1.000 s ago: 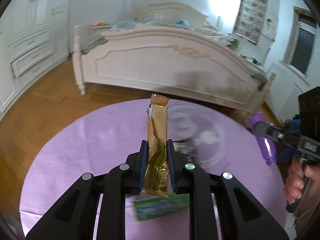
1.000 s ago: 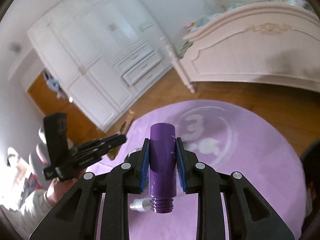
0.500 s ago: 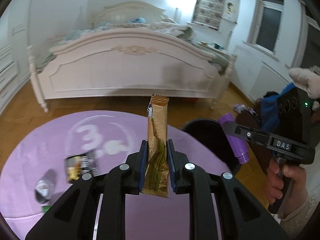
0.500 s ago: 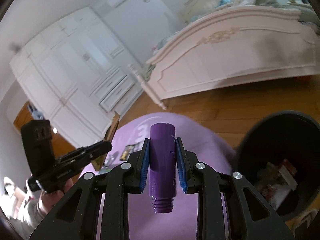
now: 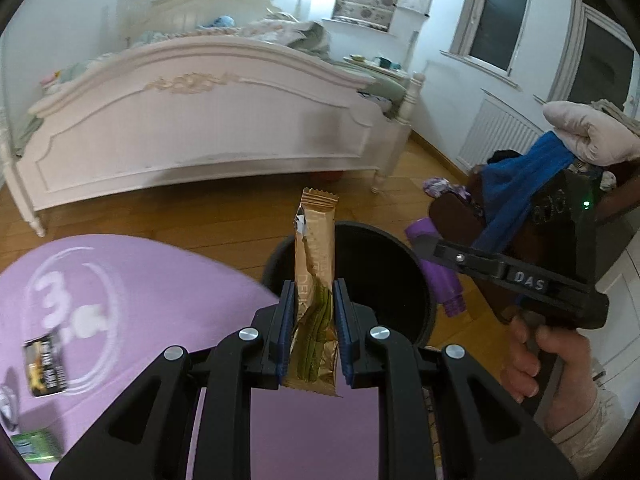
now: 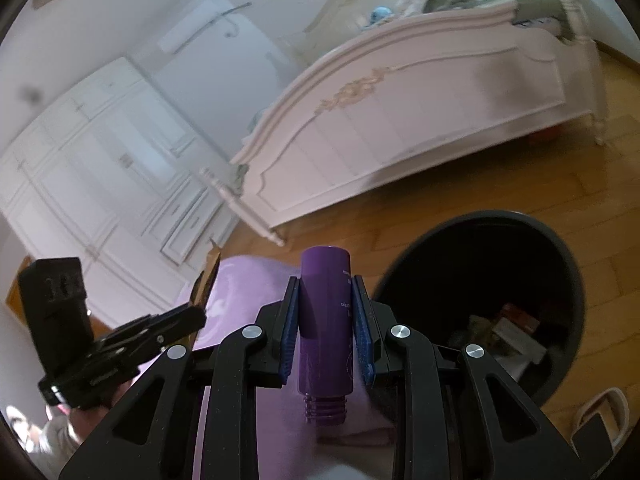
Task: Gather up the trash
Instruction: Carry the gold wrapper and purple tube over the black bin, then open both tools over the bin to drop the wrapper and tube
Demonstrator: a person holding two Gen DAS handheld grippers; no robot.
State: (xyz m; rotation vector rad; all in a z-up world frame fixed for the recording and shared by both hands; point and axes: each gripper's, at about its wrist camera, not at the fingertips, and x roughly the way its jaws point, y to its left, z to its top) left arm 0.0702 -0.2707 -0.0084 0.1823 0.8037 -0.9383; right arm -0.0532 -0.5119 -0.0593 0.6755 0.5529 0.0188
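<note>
My left gripper [image 5: 314, 332] is shut on a gold snack wrapper [image 5: 315, 256], held upright in front of the black trash bin [image 5: 384, 272] that stands on the floor by the purple table. My right gripper [image 6: 326, 340] is shut on a purple bottle [image 6: 325, 320] with its threaded neck toward the camera. It hovers left of the bin [image 6: 560, 264], which holds several pieces of trash. In the left wrist view the right gripper [image 5: 436, 248] holds the bottle [image 5: 434, 268] over the bin's right rim. In the right wrist view the left gripper [image 6: 192, 320] is at the left with the wrapper [image 6: 208, 276].
The round purple table [image 5: 140, 280] still carries a dark packet [image 5: 44, 364] and a green packet [image 5: 36, 446] at its left. A white bed [image 5: 192, 120] stands behind on the wooden floor. White wardrobes [image 6: 100, 168] line the wall. A white slipper [image 6: 600, 412] lies by the bin.
Both grippers have swung right from over the table toward the bin, keeping hold of the wrapper and the bottle. The bin now fills more of both views.
</note>
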